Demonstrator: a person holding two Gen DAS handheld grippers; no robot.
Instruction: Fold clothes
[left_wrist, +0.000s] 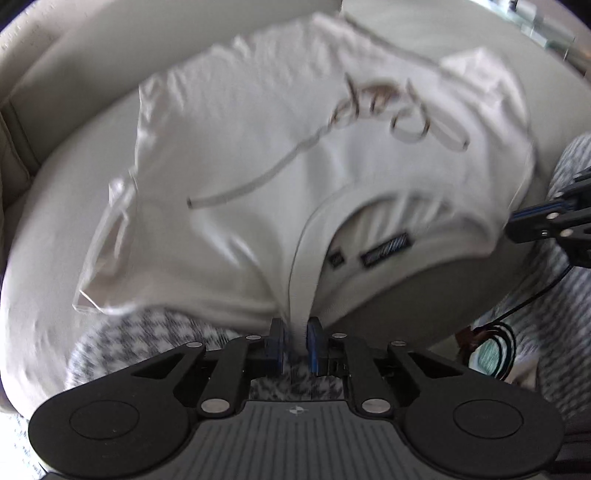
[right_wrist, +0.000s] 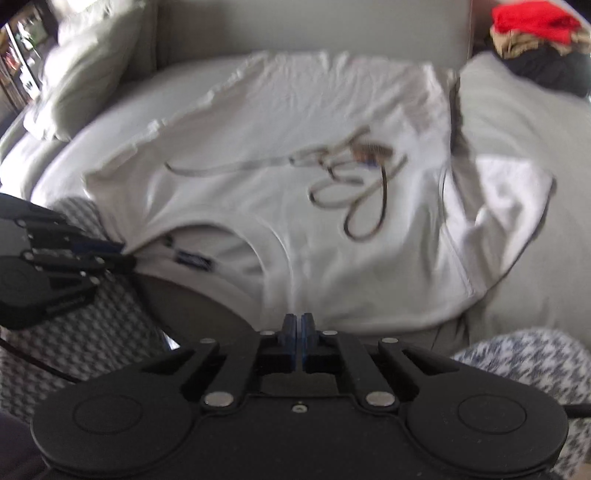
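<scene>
A white short-sleeved T-shirt with looping script across its chest lies spread flat on the grey cushioned sofa seat, collar toward the near edge, hem toward the backrest. A pale square cushion leans in the far left corner. A pile of red, tan and black clothes sits at the far right. The left gripper and the right gripper meet the shirt's near edge either side of the collar, above black-and-white houndstooth trousers.
</scene>
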